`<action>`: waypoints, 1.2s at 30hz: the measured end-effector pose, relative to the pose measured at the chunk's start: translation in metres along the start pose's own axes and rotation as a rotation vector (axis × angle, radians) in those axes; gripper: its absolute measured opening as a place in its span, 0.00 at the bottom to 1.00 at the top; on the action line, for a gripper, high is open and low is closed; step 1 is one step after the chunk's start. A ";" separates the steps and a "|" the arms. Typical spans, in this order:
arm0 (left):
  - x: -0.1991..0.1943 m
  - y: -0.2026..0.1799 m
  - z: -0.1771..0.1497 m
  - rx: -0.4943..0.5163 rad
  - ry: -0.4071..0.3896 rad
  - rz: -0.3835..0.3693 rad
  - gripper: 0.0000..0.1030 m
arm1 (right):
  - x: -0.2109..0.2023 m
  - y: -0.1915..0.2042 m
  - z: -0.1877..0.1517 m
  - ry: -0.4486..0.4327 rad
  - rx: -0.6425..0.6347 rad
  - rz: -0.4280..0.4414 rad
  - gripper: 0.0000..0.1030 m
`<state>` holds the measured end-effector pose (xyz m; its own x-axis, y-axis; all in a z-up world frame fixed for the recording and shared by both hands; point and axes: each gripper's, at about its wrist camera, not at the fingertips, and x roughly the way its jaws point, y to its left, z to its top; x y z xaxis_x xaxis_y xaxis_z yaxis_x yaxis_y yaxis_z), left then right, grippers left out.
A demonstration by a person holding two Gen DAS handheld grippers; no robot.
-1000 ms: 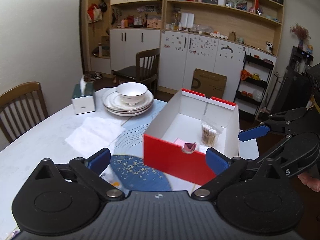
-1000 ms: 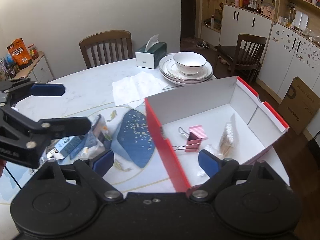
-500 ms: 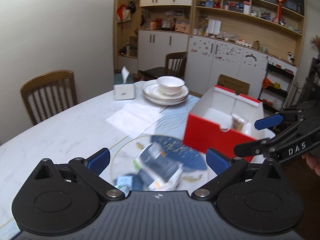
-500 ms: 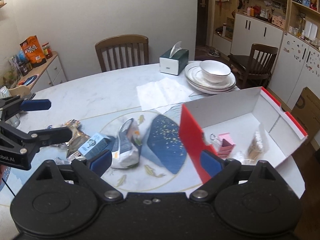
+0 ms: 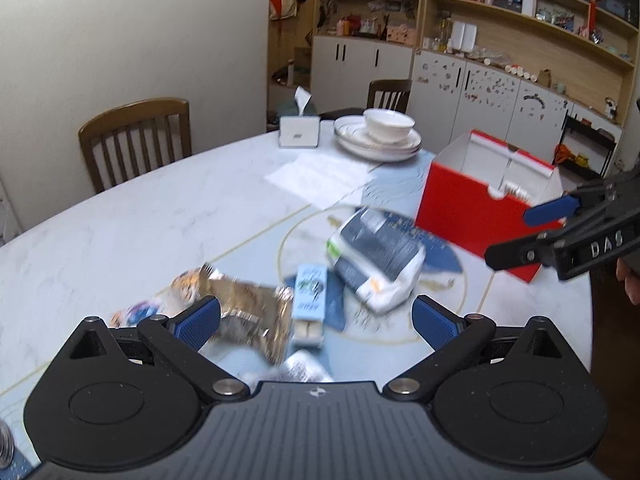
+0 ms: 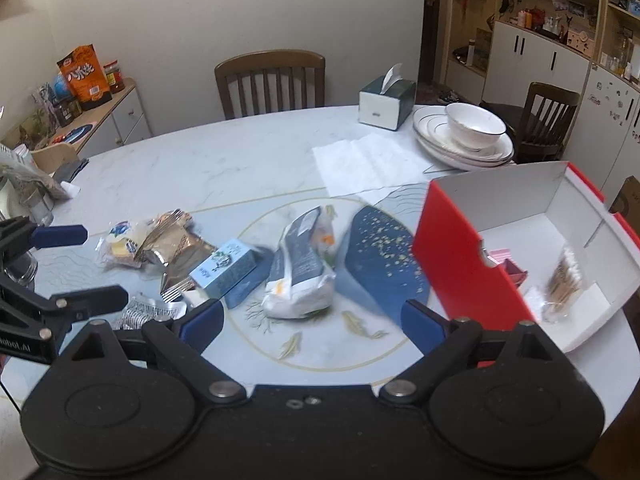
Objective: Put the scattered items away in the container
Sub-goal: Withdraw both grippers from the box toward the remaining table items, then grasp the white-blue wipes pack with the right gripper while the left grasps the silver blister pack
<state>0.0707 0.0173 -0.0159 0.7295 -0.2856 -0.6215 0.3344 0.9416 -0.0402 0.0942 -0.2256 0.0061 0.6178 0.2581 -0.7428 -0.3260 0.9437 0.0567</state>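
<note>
Marble-patterned table top [image 5: 132, 220] fills the left wrist view, with a dining room of cabinets behind. The left gripper [image 5: 316, 318] is held over a cluster of loose items, its jaws spread wide and empty: a crinkled foil packet [image 5: 248, 300], a pale blue carton [image 5: 310, 292] and a grey-and-white pouch [image 5: 376, 256], all somewhat blurred. The red box [image 5: 472, 212] stands beyond them to the right. A reach for the next item is judged to be in hand; the next move calls for lowering onto one piece and closing.

From the right wrist view, the right gripper [image 6: 312, 318] is likewise seen open and empty, near the pouch [image 6: 300, 268]. Inside the red box [image 6: 460, 272] a pink clip [image 6: 506, 264] and what appears to be a bag of cotton swabs [image 6: 564, 276] are already placed.
</note>
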 end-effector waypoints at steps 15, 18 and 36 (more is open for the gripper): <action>0.033 0.014 -0.046 0.153 0.063 -0.036 0.99 | 0.041 0.008 -0.004 0.073 -0.016 -0.017 0.93; 0.043 0.015 -0.051 0.221 0.077 -0.068 0.99 | 0.051 0.009 -0.001 0.082 -0.021 -0.022 0.92; 0.083 0.029 -0.063 0.346 0.165 -0.204 0.99 | 0.134 0.000 0.033 0.150 -0.020 -0.059 0.92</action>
<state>0.1034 0.0321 -0.1174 0.5321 -0.4005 -0.7460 0.6627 0.7454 0.0725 0.2007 -0.1841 -0.0709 0.5227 0.1675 -0.8359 -0.3080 0.9514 -0.0020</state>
